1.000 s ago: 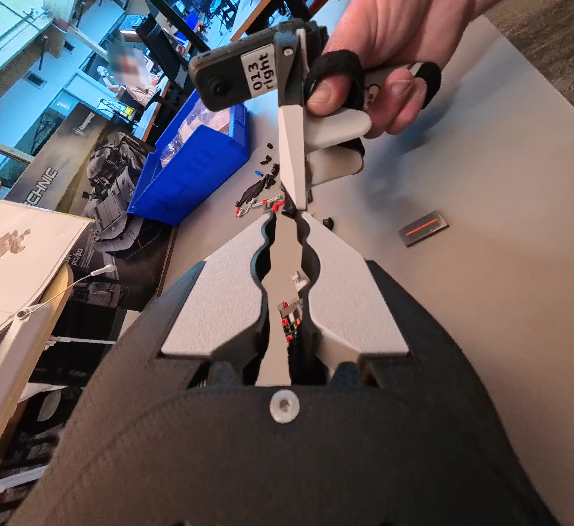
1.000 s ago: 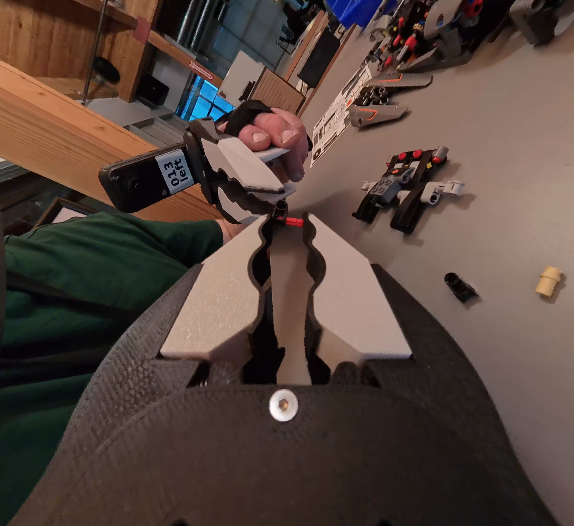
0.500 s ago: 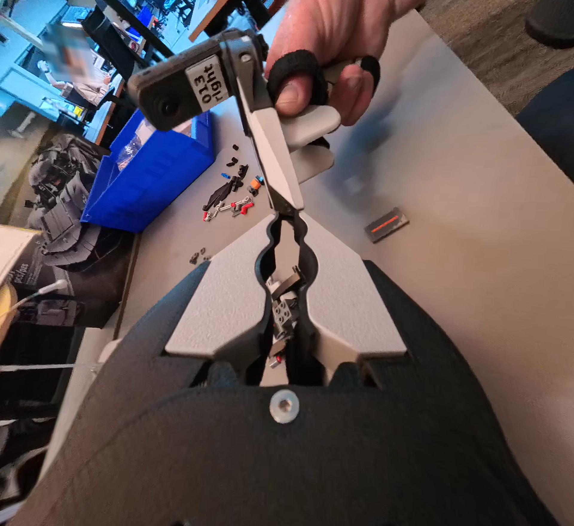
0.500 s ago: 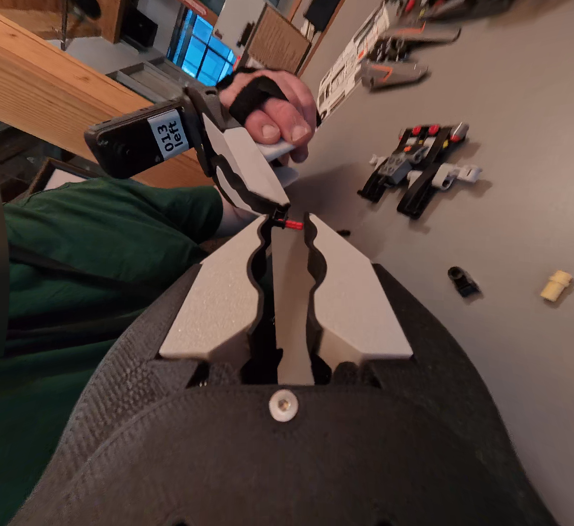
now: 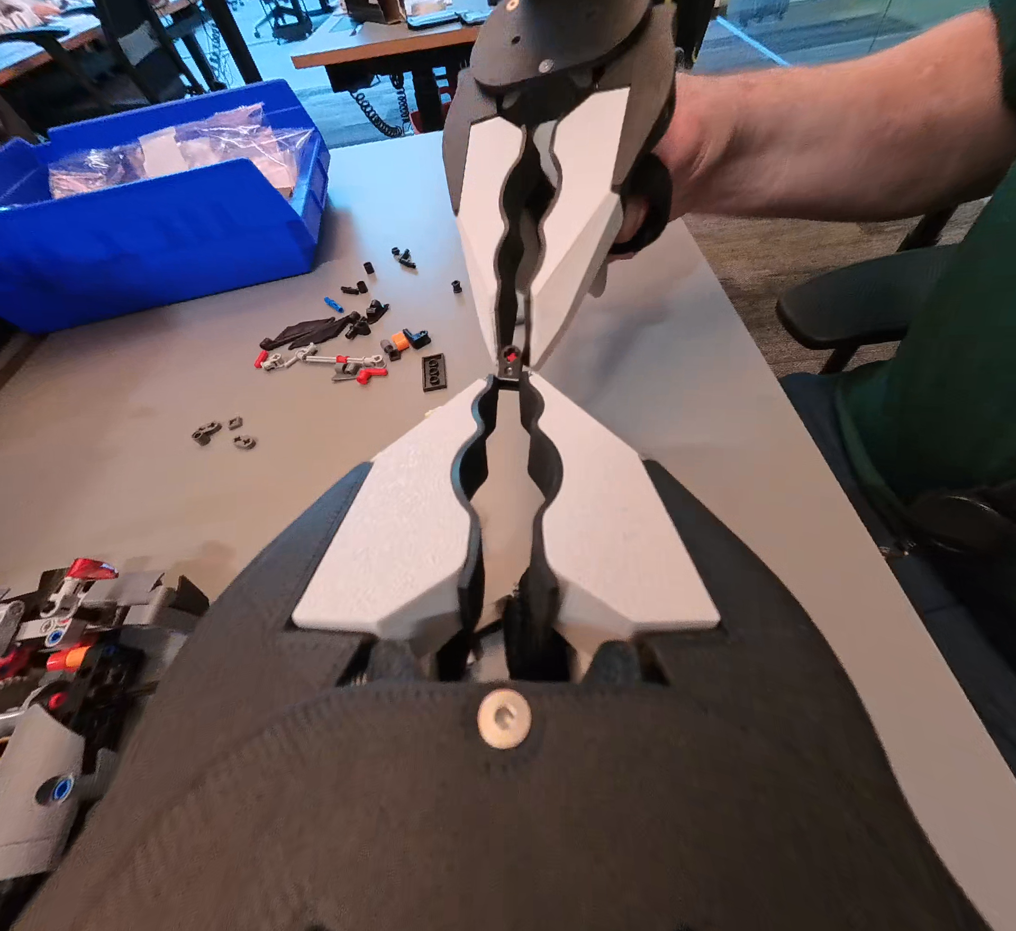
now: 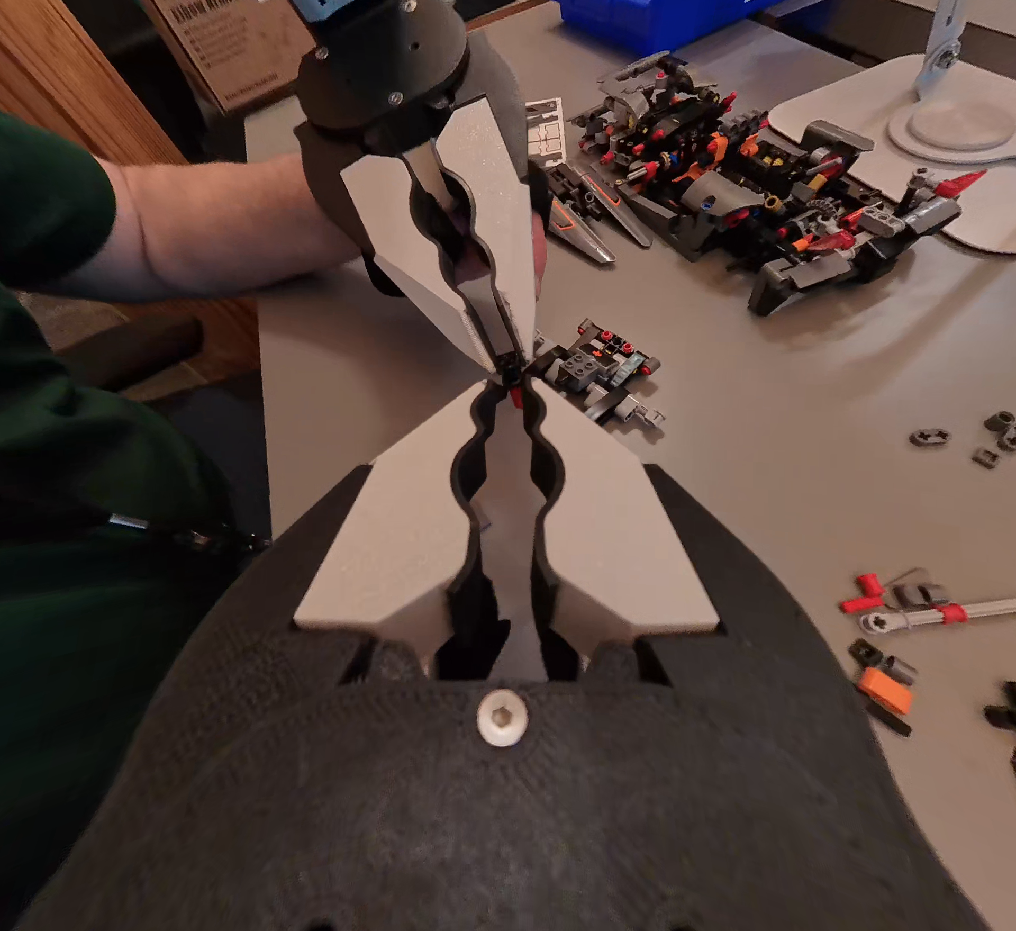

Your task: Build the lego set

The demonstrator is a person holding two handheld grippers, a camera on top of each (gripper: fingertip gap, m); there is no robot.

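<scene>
Black connector pc w/ a red pin [image 5: 511, 361] sits right where your two tools meet, held up off the grey table [image 5: 632, 332], tip to tip. Your left gripper [image 5: 508, 382] has its tongs pinched together on the black end; your right gripper [image 5: 514, 352] comes down from above and its tongs are closed on the end w/ the red pin. In the right wrist view the same pc [image 6: 512, 382] shows black on the left tool's side and red nearest your right tool's tips.

Just behind it, on the table, lies a small black-and-grey sub-assembly [image 6: 596, 371] w/ red pins. Farther back is the big car chassis [image 6: 769, 190], grey and black w/ orange and red bits, and a sticker sheet [image 6: 544, 129] beside it.

Loose parts are scattered near the left tool's far side: a black plate [image 5: 434, 371], grey rods w/ red ends [image 5: 324, 360], an orange pc [image 5: 399, 341], small grey connectors [image 5: 222, 431]. A blue bin [image 5: 165, 239] w/ plastic bags stands beyond them.
</scene>
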